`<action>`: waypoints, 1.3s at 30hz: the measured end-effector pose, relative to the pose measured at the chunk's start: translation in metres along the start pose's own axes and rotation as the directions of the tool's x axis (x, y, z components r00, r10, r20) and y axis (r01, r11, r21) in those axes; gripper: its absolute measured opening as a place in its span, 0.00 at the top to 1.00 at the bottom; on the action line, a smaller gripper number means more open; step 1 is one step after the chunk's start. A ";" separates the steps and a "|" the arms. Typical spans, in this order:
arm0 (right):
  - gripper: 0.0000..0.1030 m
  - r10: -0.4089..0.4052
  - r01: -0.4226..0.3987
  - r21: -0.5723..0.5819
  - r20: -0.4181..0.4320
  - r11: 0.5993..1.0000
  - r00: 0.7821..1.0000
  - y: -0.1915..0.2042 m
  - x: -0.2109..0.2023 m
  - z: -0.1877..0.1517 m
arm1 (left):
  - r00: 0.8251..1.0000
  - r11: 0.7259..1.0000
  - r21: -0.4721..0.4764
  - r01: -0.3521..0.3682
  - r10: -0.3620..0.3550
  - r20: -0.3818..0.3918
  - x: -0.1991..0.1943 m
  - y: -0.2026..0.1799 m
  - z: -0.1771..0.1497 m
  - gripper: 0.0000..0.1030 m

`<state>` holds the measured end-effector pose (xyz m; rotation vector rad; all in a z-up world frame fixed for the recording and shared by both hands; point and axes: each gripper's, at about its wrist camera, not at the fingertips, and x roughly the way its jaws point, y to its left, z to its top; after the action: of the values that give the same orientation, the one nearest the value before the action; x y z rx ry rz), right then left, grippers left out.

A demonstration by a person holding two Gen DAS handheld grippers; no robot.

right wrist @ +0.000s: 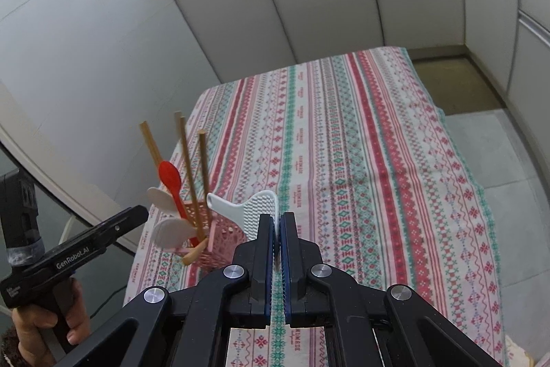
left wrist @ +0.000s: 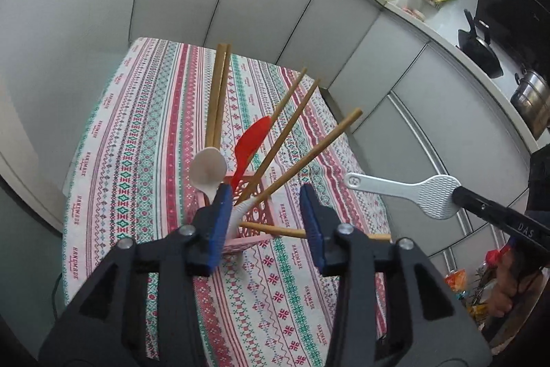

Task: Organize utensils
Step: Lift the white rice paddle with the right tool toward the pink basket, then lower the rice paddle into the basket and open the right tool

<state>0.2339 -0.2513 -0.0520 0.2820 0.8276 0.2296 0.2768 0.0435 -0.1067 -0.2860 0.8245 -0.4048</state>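
A: Right wrist view first: what is the right gripper (right wrist: pixel 277 222) holding?

B: Its blue-padded jaws are pinched tight on the dimpled head of a white plastic rice paddle (right wrist: pixel 240 207); the paddle's handle sticks out to the left, toward the pink lattice plastic utensil basket (right wrist: pixel 220 246), in the air and apart from it.

A: And the basket?

B: It stands near the left edge of the striped red, green and white patterned tablecloth (right wrist: pixel 343 143); inside lean wooden chopsticks (right wrist: pixel 189 174), a red plastic spoon (right wrist: pixel 170 177) and two white plastic spoons (right wrist: pixel 172 231); one more chopstick (left wrist: pixel 275 229) lies across its rim.

A: The left gripper (left wrist: pixel 270 222)?

B: Jaws wide apart, gripping nothing; it hangs just above the basket; the paddle (left wrist: pixel 412 195) sits off to its right.
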 end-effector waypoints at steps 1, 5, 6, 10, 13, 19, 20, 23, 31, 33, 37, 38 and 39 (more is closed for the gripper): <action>0.97 0.001 -0.001 -0.010 0.004 1.000 1.000 0.003 -0.001 0.001 | 1.000 1.000 -0.003 0.000 0.000 0.015 -0.006 0.001 0.001 0.51; 0.97 0.004 -0.003 -0.067 0.015 0.998 1.000 0.020 -0.005 0.006 | 0.998 0.999 -0.014 -0.041 0.041 0.040 -0.023 0.008 0.001 0.40; 0.97 -0.004 0.005 -0.097 0.015 0.995 1.000 0.028 -0.005 0.007 | 0.998 0.998 -0.017 -0.061 0.062 0.033 -0.026 0.011 0.001 0.39; 0.97 -0.065 0.067 -0.212 0.015 0.975 0.998 0.054 -0.002 0.015 | 0.989 0.988 -0.030 -0.150 0.150 -0.011 -0.030 0.025 -0.004 0.32; 0.97 -0.135 0.121 -0.332 -0.019 0.935 0.991 0.081 0.007 0.020 | 0.980 0.981 -0.039 -0.192 0.190 -0.060 -0.028 0.038 -0.008 0.30; 0.97 -0.255 0.159 -0.489 -0.135 0.858 0.957 0.127 0.050 0.024 | 0.968 0.974 -0.047 -0.220 0.212 -0.136 -0.024 0.054 -0.016 0.28; 0.97 -0.272 0.162 -0.501 -0.154 0.850 0.950 0.132 0.058 0.024 | 0.967 0.975 -0.048 -0.219 0.210 -0.146 -0.023 0.055 -0.018 0.28; 0.97 -0.343 0.191 -0.556 -0.182 0.809 0.921 0.145 0.084 0.021 | 0.965 0.975 -0.045 -0.219 0.210 -0.158 -0.023 0.055 -0.022 0.28; 0.97 -0.460 0.229 -0.670 -0.188 0.706 0.868 0.171 0.125 0.012 | 0.961 0.975 -0.037 -0.220 0.210 -0.181 -0.018 0.054 -0.022 0.28; 0.97 -0.473 0.230 -0.678 -0.196 0.699 0.859 0.174 0.133 0.012 | 0.960 0.974 -0.034 -0.223 0.213 -0.183 -0.018 0.054 -0.022 0.27; 0.97 -0.484 0.227 -0.682 -0.212 0.695 0.849 0.179 0.145 0.013 | 0.956 0.970 -0.025 -0.240 0.232 -0.180 -0.017 0.055 -0.023 0.25; 0.97 -0.486 0.225 -0.683 -0.216 0.695 0.847 0.180 0.147 0.012 | 0.955 0.969 -0.022 -0.245 0.237 -0.179 -0.017 0.055 -0.023 0.25; 0.97 -0.486 0.222 -0.682 -0.221 0.697 0.846 0.181 0.150 0.012 | 0.954 0.969 -0.020 -0.248 0.241 -0.178 -0.017 0.054 -0.023 0.25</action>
<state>0.3249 -0.0365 -0.0877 -0.6009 1.1289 0.1807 0.2621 0.0973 -0.1321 -0.1854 1.0285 -0.1815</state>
